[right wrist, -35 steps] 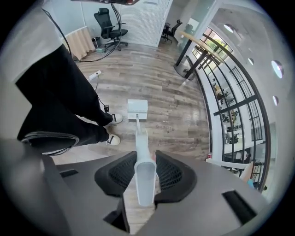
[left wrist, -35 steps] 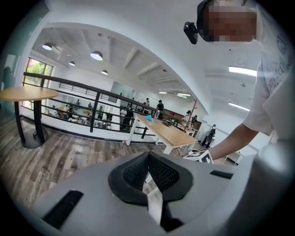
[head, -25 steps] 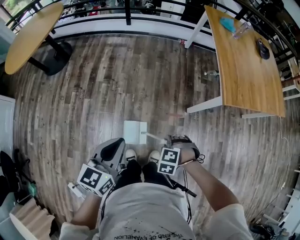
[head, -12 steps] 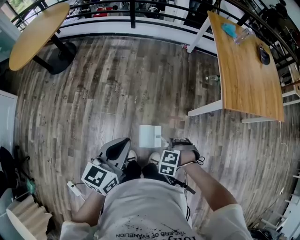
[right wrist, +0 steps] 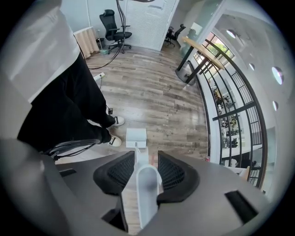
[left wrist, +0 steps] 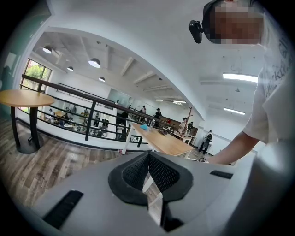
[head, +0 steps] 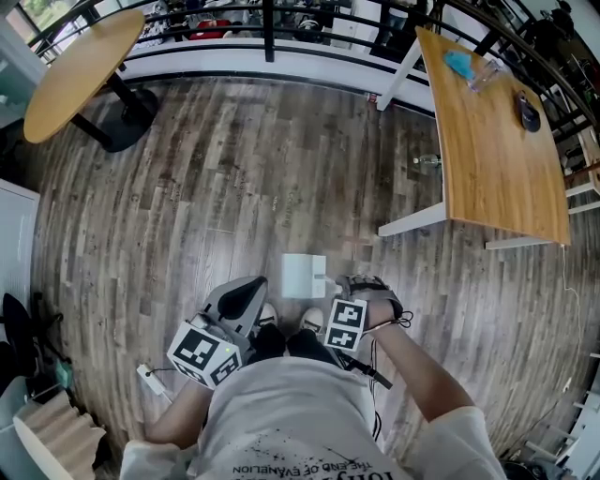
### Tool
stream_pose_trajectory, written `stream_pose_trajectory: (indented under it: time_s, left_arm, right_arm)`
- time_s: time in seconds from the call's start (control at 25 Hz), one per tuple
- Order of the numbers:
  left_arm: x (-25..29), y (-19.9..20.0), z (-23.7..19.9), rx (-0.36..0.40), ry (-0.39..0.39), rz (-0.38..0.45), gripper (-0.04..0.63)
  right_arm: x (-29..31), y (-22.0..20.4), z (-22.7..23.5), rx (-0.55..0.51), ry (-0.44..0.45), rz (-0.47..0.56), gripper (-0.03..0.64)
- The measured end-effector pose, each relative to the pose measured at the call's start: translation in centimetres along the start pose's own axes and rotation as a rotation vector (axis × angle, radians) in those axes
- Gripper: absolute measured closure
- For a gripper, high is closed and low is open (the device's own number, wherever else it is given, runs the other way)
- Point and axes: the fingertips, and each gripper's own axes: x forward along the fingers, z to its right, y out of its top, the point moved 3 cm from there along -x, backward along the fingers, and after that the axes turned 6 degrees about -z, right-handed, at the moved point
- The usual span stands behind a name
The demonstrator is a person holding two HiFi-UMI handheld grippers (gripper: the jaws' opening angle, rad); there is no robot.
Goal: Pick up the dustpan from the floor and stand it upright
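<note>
The white dustpan (head: pixel 303 276) stands on the wooden floor just in front of the person's shoes; from above its pan shows as a pale rectangle. In the right gripper view the pan (right wrist: pixel 136 137) lies straight below and its white handle (right wrist: pixel 146 189) runs up between the jaws. My right gripper (head: pixel 330 283) points steeply down. Its jaws are opening, with both pads still against the handle. My left gripper (head: pixel 246 292) hangs to the left of the pan, apart from it. In its own view the left gripper (left wrist: pixel 148 159) is shut with nothing between its pads.
A long wooden table (head: pixel 487 141) stands at the right, with a bottle (head: pixel 427 161) on the floor beside its white leg. A round table (head: pixel 80 66) is at the far left and a black railing (head: pixel 272 19) runs across the back. The person's shoes (head: pixel 309 321) are beside the pan.
The pan has shifted right, closer to my right gripper, and its slanted handle has come up toward vertical. My left gripper has drifted slightly right. Little differs over the last half second.
</note>
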Motion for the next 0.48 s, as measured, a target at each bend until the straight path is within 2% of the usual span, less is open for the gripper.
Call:
stream_pose_trajectory:
  time_s: [0.28,0.48]
  left_arm:
    - [-0.3,0.2,0.6,0.014,-0.010,0.000,0.572]
    - [-0.3,0.7,0.8,0.032,-0.012,0.004,0.572]
  right_arm:
    - [-1.0,0.4,0.3,0.068,0.003,0.065,0.402]
    - [-2.7,0.4,1.4,0.221,0.038,0.181,0.399]
